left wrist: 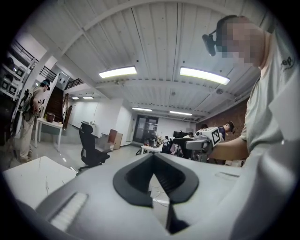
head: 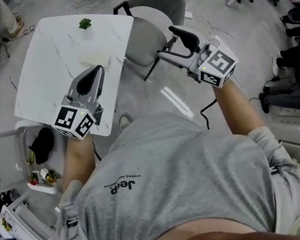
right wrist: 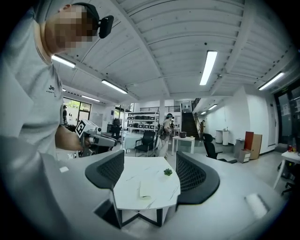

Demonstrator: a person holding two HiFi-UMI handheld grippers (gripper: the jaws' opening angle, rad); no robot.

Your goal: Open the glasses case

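Note:
A pale, flat glasses case point(head: 96, 59) lies closed on the white marble table point(head: 54, 64). In the right gripper view the case point(right wrist: 146, 189) shows between the jaws, far off. My left gripper point(head: 94, 73) hangs above the table's near edge, just short of the case, shut with nothing in it. In the left gripper view the left gripper point(left wrist: 152, 180) points up at the room and the case is out of sight. My right gripper point(head: 166, 41) is open and empty, off the table's right side above a chair. In its own view the right gripper point(right wrist: 151, 173) faces the table.
A small green plant point(head: 85, 23) stands at the table's far edge. A grey chair point(head: 149, 19) sits at the table's right side. A low shelf with small items point(head: 42, 176) is at my lower left. Cables point(head: 211, 106) run over the floor.

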